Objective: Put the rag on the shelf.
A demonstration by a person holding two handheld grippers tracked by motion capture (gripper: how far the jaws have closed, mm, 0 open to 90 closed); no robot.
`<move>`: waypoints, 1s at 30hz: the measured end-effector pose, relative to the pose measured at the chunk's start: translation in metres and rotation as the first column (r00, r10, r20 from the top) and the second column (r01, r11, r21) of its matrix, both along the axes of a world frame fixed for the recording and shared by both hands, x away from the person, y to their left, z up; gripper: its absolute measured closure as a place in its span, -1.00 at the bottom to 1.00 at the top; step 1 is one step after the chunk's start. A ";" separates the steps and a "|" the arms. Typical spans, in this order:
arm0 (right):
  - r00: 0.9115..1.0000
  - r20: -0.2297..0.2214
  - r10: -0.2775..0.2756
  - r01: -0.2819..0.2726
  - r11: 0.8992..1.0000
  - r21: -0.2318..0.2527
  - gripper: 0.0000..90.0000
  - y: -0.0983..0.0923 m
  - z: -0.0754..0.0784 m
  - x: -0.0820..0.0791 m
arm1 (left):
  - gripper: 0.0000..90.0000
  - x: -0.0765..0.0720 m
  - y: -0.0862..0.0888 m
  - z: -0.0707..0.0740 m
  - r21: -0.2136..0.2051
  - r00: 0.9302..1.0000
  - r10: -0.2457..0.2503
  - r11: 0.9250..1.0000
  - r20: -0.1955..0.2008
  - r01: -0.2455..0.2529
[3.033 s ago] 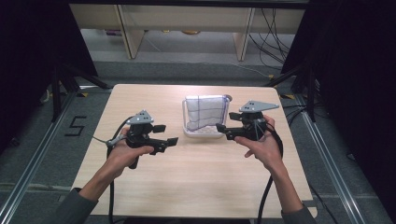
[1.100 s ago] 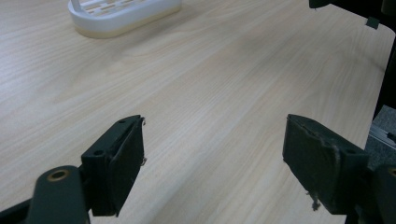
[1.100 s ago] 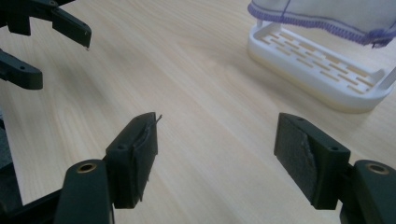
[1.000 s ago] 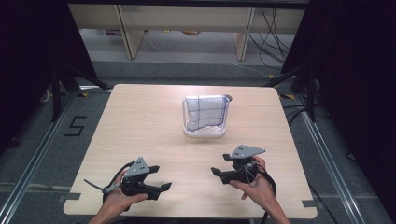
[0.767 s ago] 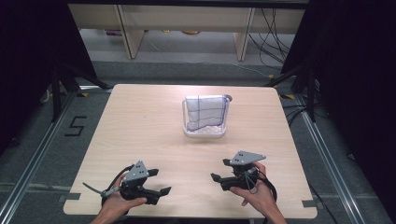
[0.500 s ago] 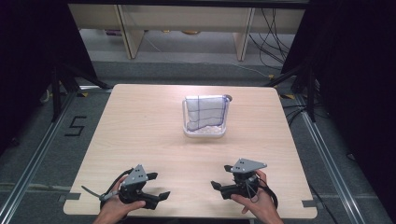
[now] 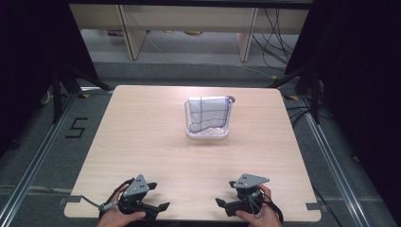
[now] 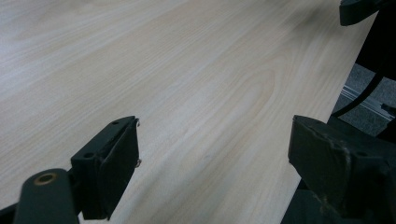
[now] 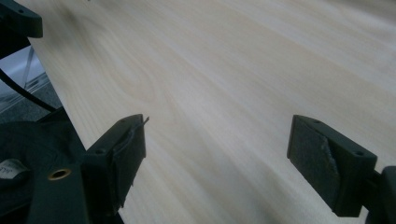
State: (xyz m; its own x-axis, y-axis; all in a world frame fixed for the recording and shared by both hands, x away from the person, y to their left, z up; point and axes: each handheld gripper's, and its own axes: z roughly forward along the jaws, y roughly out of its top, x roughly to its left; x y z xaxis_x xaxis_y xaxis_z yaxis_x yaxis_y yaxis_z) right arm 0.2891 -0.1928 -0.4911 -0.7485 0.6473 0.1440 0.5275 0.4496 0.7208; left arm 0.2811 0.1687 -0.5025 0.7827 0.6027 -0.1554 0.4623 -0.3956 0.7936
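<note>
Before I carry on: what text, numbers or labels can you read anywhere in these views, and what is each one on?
"5": black tape figure on the grey floor left of the table.
Small white label on the dark part at the lower left of the right gripper view: too blurred to read.
Nothing else legible.

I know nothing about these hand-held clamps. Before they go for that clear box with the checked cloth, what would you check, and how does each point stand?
1. Left gripper jaws open, nothing between: ok.
2. Right gripper jaws open, nothing between: ok.
3. Clear plastic box standing upright on the pale wooden table: ok.
4. White cloth with dark blue check lines lying wholly inside the box: ok.
5. Bare tabletop between grippers and box: ok.
6. Cloth folded neatly: cannot tell.
</note>
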 end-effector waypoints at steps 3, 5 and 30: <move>1.000 -0.010 0.007 -0.007 1.000 -0.021 -0.59 0.000 -0.003 -0.004 | -0.64 -0.002 0.001 0.000 0.027 1.000 -0.005 1.000 0.001 0.005; 1.000 -0.008 0.008 -0.009 0.999 -0.040 -0.59 0.000 -0.003 -0.006 | -0.64 -0.005 -0.001 -0.001 0.000 1.000 0.005 1.000 -0.009 -0.005; 1.000 -0.009 0.023 -0.024 0.999 -0.043 -0.58 0.003 -0.004 -0.007 | -0.61 0.000 0.002 -0.001 0.037 0.999 0.015 0.999 0.035 -0.016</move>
State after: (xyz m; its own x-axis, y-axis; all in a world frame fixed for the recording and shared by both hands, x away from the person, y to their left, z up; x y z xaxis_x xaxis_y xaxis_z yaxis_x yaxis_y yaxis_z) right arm 0.2816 -0.1902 -0.4953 -0.7625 0.6352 0.1230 0.5226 0.4927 0.6958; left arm 0.2809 0.1705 -0.5031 0.7775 0.6200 -0.1058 0.4414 -0.4181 0.7940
